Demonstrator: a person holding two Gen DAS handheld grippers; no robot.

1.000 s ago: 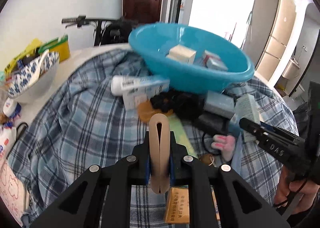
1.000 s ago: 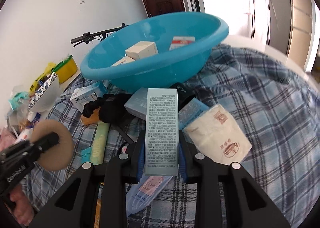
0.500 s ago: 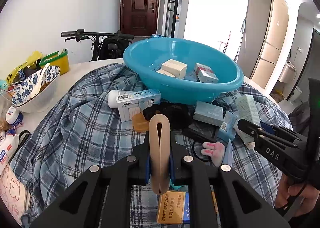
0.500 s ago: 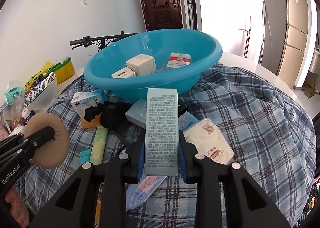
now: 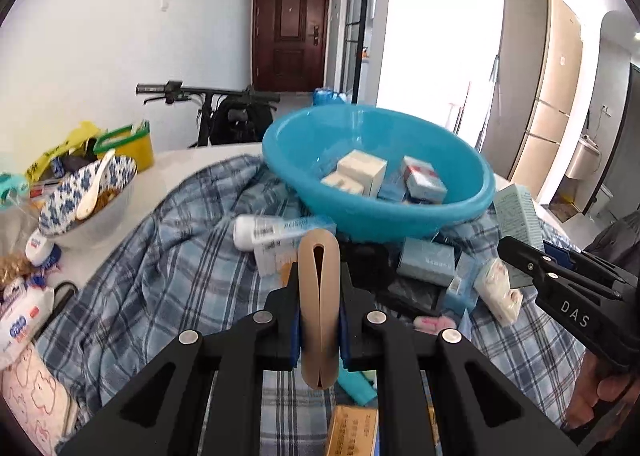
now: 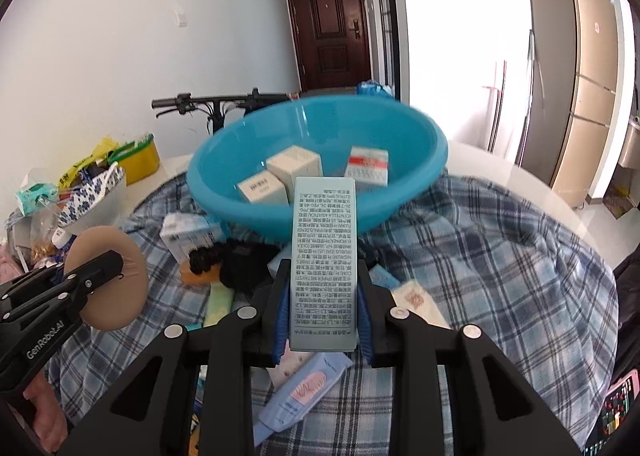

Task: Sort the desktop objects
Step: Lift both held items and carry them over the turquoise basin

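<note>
Holding our left gripper (image 5: 319, 312) pinched on a tan puff (image 5: 319, 296), our right gripper (image 6: 323, 296) clamping a pale box (image 6: 323, 256), blue basin (image 6: 420, 183) beyond.

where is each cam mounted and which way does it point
Left wrist: sits on the left claw, looking along its fingers at the blue basin; the claw is shut on a tan puff.
Right wrist: sits on the right claw, facing the same basin from the other side; it is shut on a pale printed box.
Shared: basin, plaid cloth, and each view shows the other claw.
</note>
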